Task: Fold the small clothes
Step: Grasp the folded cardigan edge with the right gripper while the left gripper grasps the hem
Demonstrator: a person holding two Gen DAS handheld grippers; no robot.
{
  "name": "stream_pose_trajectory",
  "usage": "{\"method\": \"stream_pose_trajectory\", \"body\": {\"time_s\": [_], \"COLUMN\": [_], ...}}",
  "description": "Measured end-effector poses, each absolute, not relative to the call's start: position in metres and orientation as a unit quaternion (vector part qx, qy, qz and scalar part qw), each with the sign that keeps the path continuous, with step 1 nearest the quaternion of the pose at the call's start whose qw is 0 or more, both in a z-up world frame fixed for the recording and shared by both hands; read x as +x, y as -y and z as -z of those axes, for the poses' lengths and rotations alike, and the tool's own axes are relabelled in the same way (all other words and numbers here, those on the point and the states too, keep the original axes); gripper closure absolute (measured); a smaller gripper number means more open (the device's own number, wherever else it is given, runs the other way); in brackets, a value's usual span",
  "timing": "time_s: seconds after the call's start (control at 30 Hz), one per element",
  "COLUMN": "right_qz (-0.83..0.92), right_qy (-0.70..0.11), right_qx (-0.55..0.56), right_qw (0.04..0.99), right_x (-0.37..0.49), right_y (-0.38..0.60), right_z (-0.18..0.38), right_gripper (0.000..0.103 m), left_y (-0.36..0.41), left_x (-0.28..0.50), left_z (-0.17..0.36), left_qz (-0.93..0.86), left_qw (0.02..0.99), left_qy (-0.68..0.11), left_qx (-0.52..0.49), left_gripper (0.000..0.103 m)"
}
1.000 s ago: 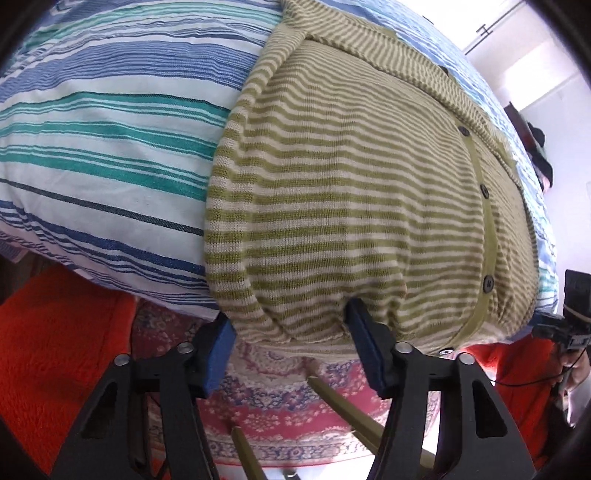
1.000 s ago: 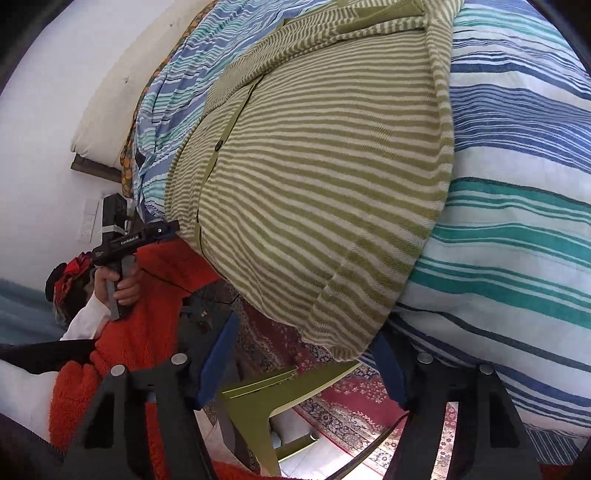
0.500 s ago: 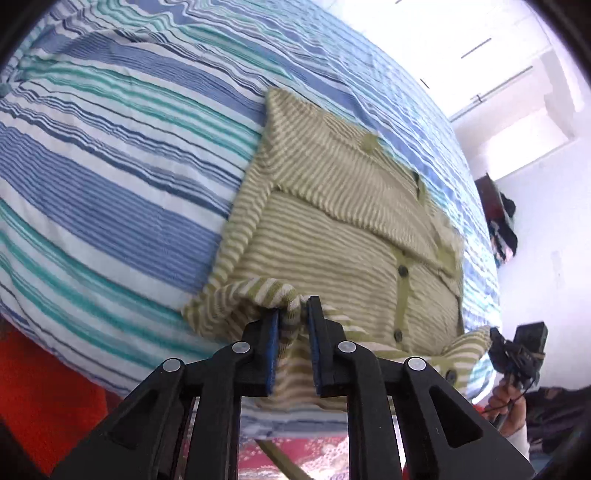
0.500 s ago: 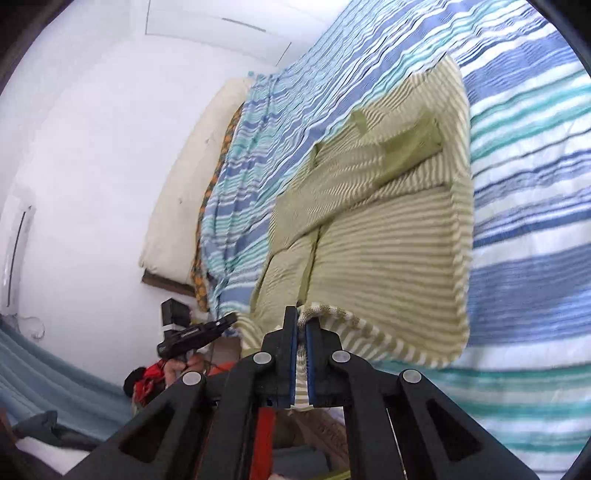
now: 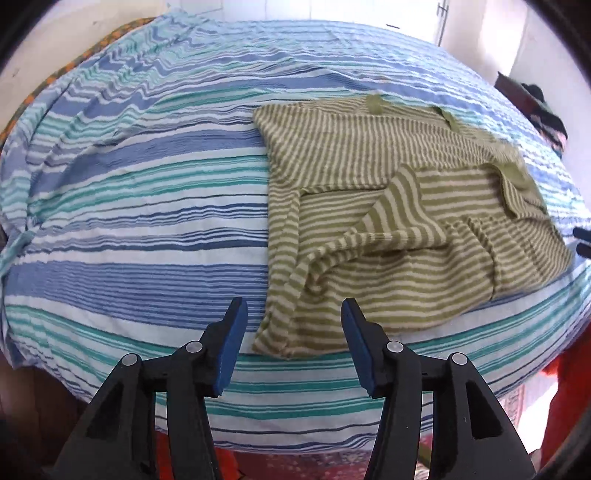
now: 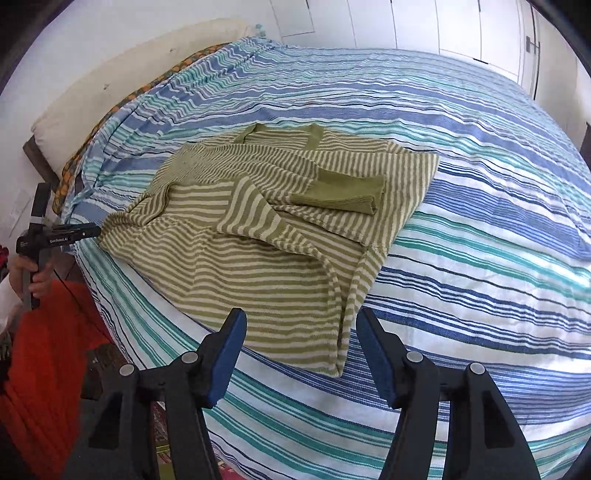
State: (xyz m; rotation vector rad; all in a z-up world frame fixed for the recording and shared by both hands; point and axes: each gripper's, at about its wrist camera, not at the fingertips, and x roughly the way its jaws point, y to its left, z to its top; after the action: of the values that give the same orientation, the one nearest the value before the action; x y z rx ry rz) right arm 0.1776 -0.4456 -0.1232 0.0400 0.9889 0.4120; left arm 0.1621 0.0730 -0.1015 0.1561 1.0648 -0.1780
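A green-and-cream striped cardigan [image 5: 388, 229] lies partly folded on the striped bedspread, its lower hem flipped up over the body; it also shows in the right wrist view [image 6: 280, 229]. My left gripper [image 5: 293, 332] is open and empty, above the near left corner of the cardigan. My right gripper [image 6: 299, 343] is open and empty, above the near right corner. The left gripper also shows at the left edge of the right wrist view [image 6: 88, 232].
The bed wears a blue, teal and white striped cover [image 5: 129, 221], also in the right wrist view [image 6: 480, 240]. A cream pillow [image 6: 110, 74] lies at the head. An orange rug [image 6: 40, 354] lies beside the bed. White wardrobe doors [image 6: 461, 26] stand behind.
Both grippers were shut on the cardigan's hem, carried it up over the body, then let go and drew back. Both are now open.
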Motion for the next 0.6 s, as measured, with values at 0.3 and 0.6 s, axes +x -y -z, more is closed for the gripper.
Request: {"method": "stream_pose_trajectory", "body": {"time_s": [0.3,0.6], "right_qz": [-0.238,-0.249], "right_qy": [-0.497,-0.485], "right_qx": [-0.133,-0.085], "right_qw": [0.824,0.834], "right_x": [0.245,0.271], "right_y": [0.362,0.35], "right_z": [0.16,0.145], "right_gripper": [0.04,0.099], "left_y": [-0.015,-0.001], "left_x": [0.208,0.225], "left_z": [0.131,0.115], "left_qz": [0.12,0.166], "left_qw": [0.823,0.84], "left_qy": [-0.494,-0.469], "left_qx": [0.252,0.214], "left_gripper": [0.044,0.099]}}
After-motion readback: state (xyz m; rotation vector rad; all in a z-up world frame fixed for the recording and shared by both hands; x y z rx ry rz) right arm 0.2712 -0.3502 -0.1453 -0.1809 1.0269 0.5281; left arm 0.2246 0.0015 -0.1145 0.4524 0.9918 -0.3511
